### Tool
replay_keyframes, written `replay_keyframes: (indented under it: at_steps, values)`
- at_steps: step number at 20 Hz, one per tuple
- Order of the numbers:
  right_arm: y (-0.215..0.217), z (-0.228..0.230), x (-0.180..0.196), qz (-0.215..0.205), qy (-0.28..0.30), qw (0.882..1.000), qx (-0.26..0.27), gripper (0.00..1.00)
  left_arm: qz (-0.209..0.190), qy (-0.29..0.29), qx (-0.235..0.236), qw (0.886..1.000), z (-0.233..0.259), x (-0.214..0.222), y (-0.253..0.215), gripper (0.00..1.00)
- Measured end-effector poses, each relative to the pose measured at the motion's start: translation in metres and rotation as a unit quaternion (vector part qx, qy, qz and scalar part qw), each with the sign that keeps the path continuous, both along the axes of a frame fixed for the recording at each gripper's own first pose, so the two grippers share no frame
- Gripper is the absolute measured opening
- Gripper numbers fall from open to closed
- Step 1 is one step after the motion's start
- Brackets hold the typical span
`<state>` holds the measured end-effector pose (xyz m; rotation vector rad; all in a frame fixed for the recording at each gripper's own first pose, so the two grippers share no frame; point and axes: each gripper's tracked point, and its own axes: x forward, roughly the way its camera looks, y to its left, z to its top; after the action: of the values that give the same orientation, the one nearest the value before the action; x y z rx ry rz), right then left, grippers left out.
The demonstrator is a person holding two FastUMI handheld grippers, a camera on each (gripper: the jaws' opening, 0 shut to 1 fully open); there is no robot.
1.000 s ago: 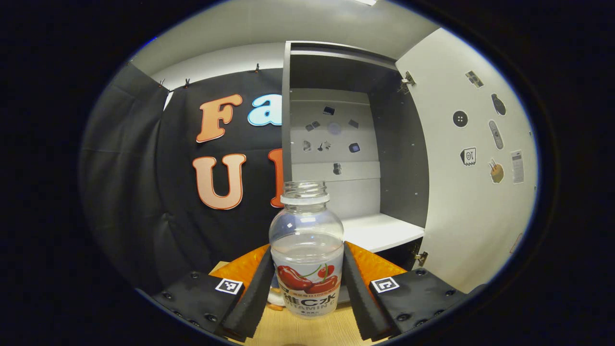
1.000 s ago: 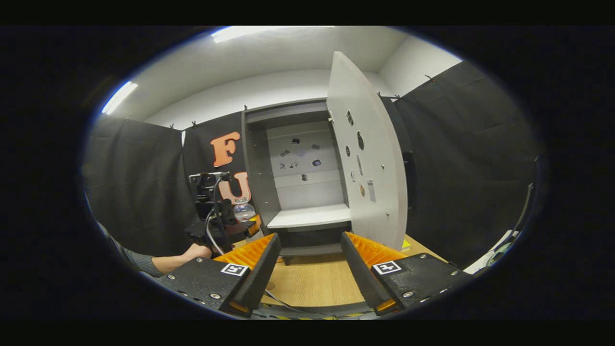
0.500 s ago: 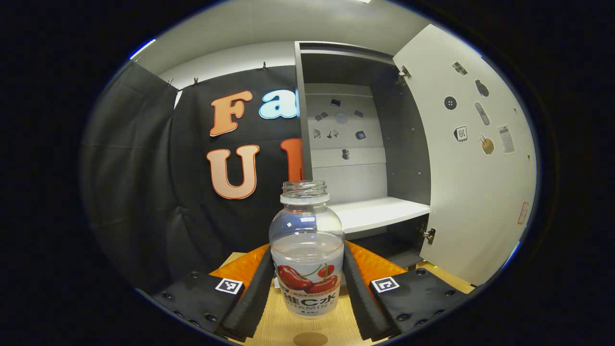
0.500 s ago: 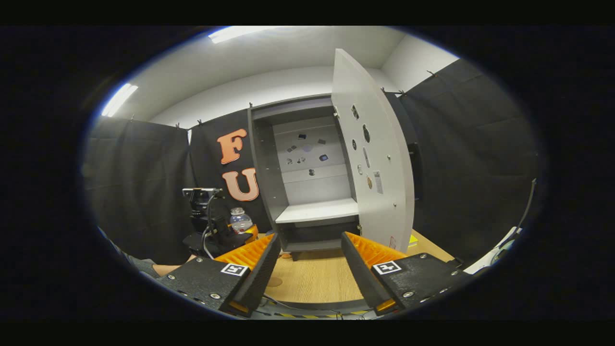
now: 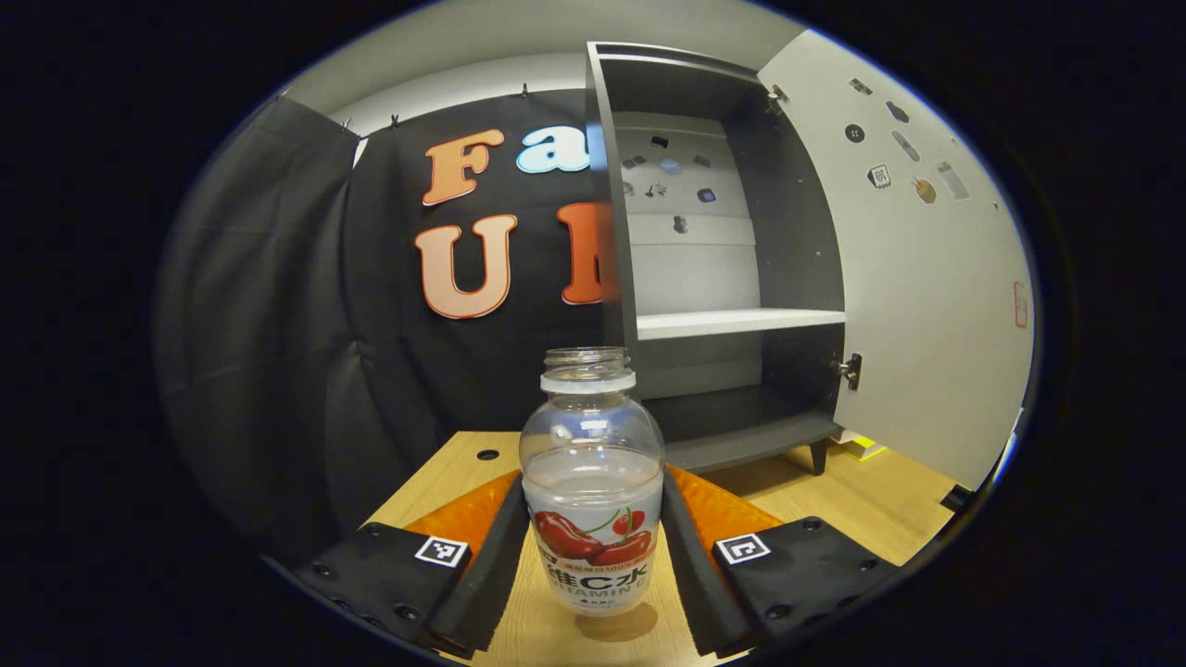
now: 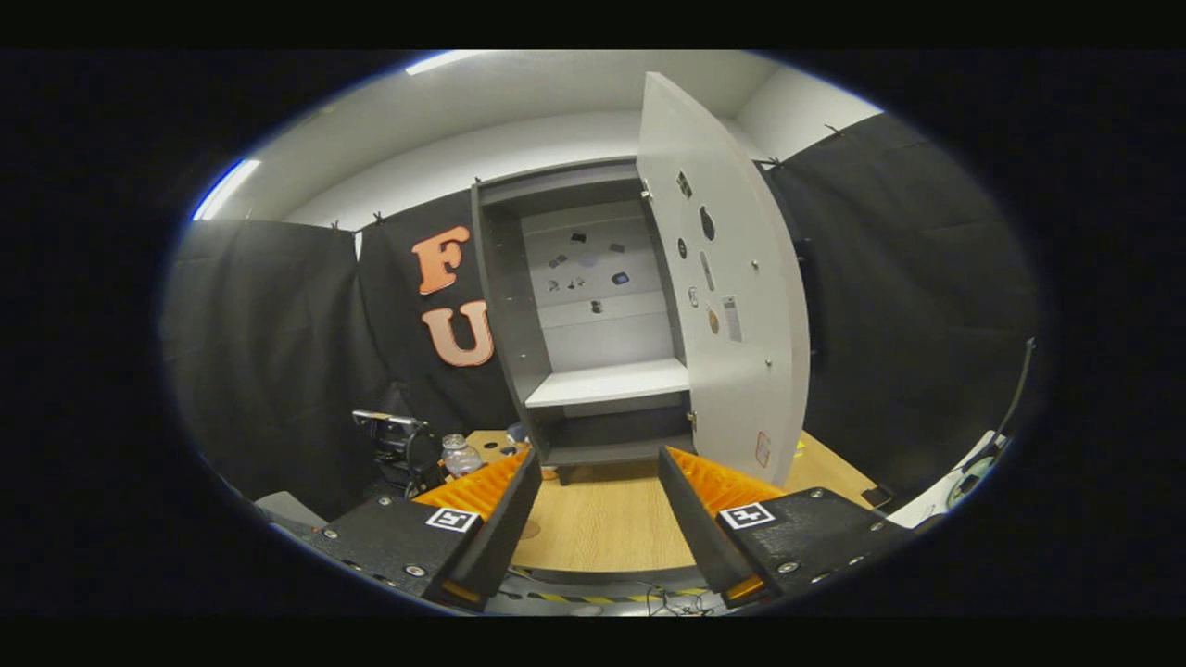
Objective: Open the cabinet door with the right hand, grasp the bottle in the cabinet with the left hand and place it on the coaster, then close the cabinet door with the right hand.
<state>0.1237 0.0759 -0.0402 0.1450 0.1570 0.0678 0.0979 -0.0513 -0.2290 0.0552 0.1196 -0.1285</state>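
Left gripper (image 5: 593, 556) is gripping the bottle (image 5: 593, 491) above the coaster (image 5: 616, 622) for placing, right gripper (image 6: 599, 519) waiting wide.

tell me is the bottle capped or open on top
Open: the bottle, held upright between the left gripper fingers, shows a bare threaded neck with no cap on it.

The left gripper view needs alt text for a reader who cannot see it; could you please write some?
The left claw grips a clear, capless bottle with a cherry label, upright above a wooden table. Behind stands a grey cabinet with its door swung open, its white shelf bare.
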Motion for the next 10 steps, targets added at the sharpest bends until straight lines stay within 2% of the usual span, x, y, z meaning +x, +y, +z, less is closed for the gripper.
replay_keyframes:
  at_steps: [5,10]
  values:
    - [0.001,-0.016,0.010,-0.004,0.018,1.000,-0.006,0.80,0.009,0.018,-0.005,1.000,-0.060,-0.006,0.004,0.82]
    - [-0.005,-0.035,0.021,-0.009,0.049,0.999,-0.020,0.80,0.003,0.025,0.009,1.000,-0.097,-0.008,-0.008,0.82]
